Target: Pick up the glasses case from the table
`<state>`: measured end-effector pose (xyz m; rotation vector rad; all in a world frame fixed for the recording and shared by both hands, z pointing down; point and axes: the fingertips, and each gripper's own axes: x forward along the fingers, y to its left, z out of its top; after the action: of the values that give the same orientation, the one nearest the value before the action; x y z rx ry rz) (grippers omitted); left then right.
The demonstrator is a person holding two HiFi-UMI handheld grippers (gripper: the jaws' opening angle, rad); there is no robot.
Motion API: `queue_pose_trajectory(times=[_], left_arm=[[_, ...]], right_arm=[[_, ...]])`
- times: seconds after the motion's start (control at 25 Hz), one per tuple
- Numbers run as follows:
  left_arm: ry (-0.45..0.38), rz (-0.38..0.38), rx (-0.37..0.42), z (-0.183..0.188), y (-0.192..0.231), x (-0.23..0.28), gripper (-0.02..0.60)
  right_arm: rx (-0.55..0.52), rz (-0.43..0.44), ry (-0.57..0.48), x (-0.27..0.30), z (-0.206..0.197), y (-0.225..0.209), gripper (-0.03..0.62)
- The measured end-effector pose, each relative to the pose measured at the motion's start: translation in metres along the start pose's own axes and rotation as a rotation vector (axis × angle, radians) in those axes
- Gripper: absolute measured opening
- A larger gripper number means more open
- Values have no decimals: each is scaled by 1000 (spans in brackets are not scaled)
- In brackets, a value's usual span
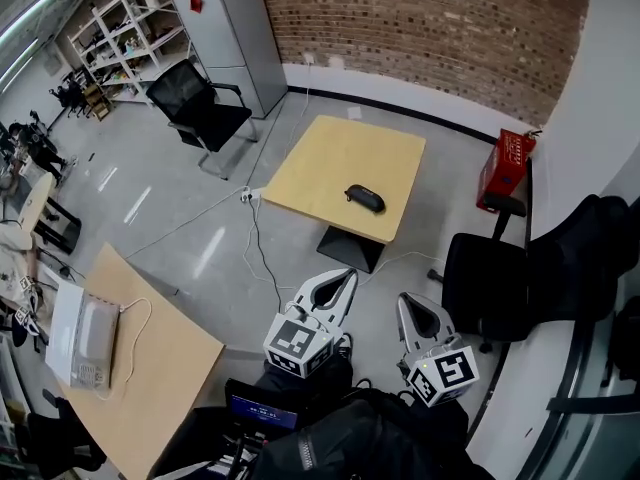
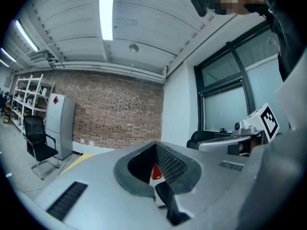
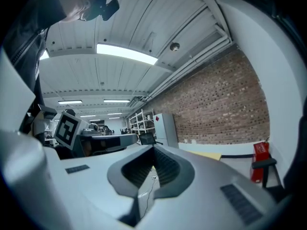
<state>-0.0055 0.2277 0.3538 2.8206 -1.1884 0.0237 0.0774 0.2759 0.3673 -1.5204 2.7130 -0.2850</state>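
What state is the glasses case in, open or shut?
Shut, as far as the head view shows: the glasses case lies flat on the square table as one dark oblong, no lid raised.

Table (image 1: 340, 168) top: pale wood, matt, smooth. Glasses case (image 1: 364, 198): dark, faint sheen. Floor (image 1: 180, 218): grey, smooth, glossy. Back wall (image 1: 450, 28): rough brick. Left gripper (image 2: 155, 144) shell: matt grey plastic; pads (image 2: 170, 164) black, cross-hatched, matt.

Brick wall (image 1: 430, 28), grey floor (image 1: 170, 238) (shelving (image 1: 125, 33) beyond).
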Motion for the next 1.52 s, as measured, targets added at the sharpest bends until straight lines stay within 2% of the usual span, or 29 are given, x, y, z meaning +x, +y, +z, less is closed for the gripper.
queue_pose_trajectory(times=[0.2,0.52,0.72,1.16,1.52], left_arm=[[-12,-38,-1,8,30,31,-2],[-8,-35,-18,12,101,66,-2],[4,-62,-36,10,132,85,-2],[26,-123,-80,0,175,115,-2],[49,-133,-108,-11,187,126,-2]], right_arm=[[-12,-19,0,41,13,-20,5],[-13,-2,5,118,26,-34,5],[-8,-13,32,154,25,-42,5],[-21,-34,77,205,24,-46,5],[-19,-46,107,215,18,-54,5]])
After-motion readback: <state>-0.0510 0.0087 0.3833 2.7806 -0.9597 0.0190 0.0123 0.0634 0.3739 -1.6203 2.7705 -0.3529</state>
